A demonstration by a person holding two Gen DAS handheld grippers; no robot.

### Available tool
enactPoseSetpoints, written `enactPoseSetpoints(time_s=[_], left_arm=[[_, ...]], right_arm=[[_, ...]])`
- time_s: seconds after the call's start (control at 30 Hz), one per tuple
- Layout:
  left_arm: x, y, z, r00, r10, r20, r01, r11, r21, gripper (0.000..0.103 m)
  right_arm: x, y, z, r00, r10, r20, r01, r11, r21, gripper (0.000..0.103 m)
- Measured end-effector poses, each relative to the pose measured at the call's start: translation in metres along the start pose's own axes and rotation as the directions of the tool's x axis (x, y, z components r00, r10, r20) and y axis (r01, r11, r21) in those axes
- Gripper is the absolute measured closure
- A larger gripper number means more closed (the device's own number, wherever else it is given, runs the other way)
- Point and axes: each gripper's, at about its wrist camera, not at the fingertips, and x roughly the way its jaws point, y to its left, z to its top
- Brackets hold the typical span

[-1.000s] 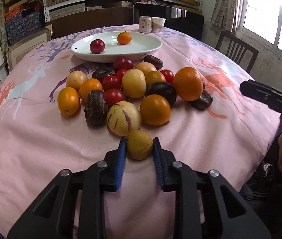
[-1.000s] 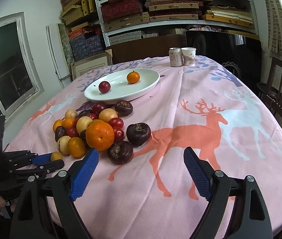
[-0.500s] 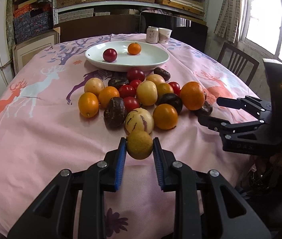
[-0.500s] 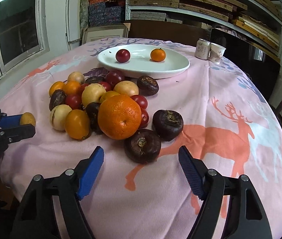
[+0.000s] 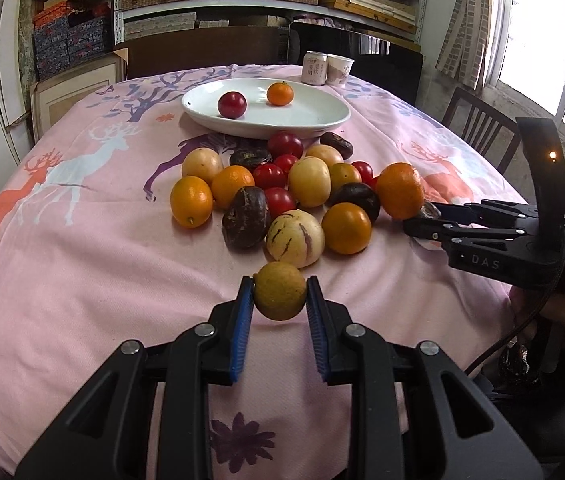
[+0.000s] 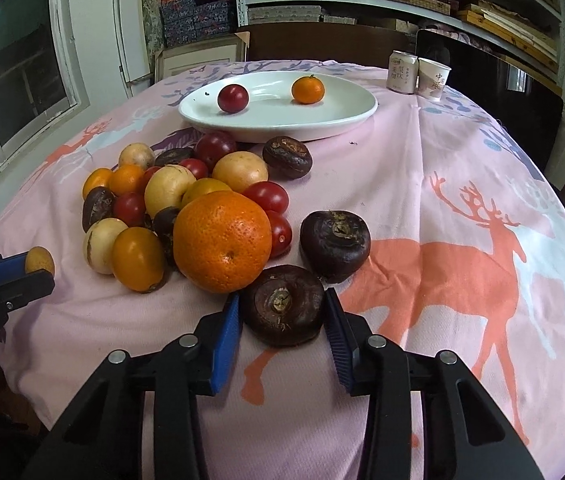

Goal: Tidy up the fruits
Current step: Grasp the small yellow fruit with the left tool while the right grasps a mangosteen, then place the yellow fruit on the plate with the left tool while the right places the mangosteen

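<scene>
Barely started: just a red plum (image 6: 233, 97) and a small mandarin (image 6: 308, 89) sat on the white plate (image 6: 346, 124).
Left gripper (image 5: 279, 298) was clamped on a yellowish-green fruit (image 5: 280, 296) near the bench (image 5: 62, 280) edge; right gripper (image 6: 282, 310) sat narrowed around a dark water chestnut (image 6: 283, 304), pile mostly unsorted.

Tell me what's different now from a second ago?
The right gripper moved in toward the fruit pile and narrowed its wide-open fingers around a dark brown fruit. The left gripper lifted its small yellow fruit off the cloth. The plate and its two fruits stayed put.
</scene>
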Motion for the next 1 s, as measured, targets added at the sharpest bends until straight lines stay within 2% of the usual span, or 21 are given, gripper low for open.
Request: enactPoseSetpoints(time_s=[0.27,0.4,0.57,0.8,0.93,1.0], left_arm=[[-0.012,0.002,0.002,1.000,-0.009,0.025,0.009,1.000,-0.002,0.077],[-0.014,0.005,0.018,0.999,-0.018,0.038,0.018,1.000,0.007,0.077],[-0.002,0.010,0.060,0.998,-0.038,0.047,0.038,0.999,0.009,0.077],[0.036,0.009,0.140,0.997,-0.063,0.050,0.061,0.998,0.029,0.077],[0.079,0.005,0.184,0.998,-0.069,0.012,0.069,0.997,0.029,0.077],[0.109,0.009,0.199,0.998,-0.059,-0.028,0.059,0.998,0.009,0.077]], right_arm=[[-0.054,-0.034,-0.013,0.991,0.087,0.105,-0.096,0.991,0.089,0.061],[-0.077,-0.055,0.001,0.982,0.105,0.159,-0.124,0.985,0.117,0.061],[-0.070,-0.063,0.041,0.978,0.110,0.175,-0.129,0.986,0.102,0.061],[-0.043,-0.076,0.115,0.976,0.128,0.179,-0.150,0.981,0.119,0.061],[-0.018,-0.079,0.166,0.976,0.109,0.186,-0.128,0.987,0.093,0.061],[0.004,-0.078,0.186,0.981,0.116,0.156,-0.130,0.988,0.083,0.061]])
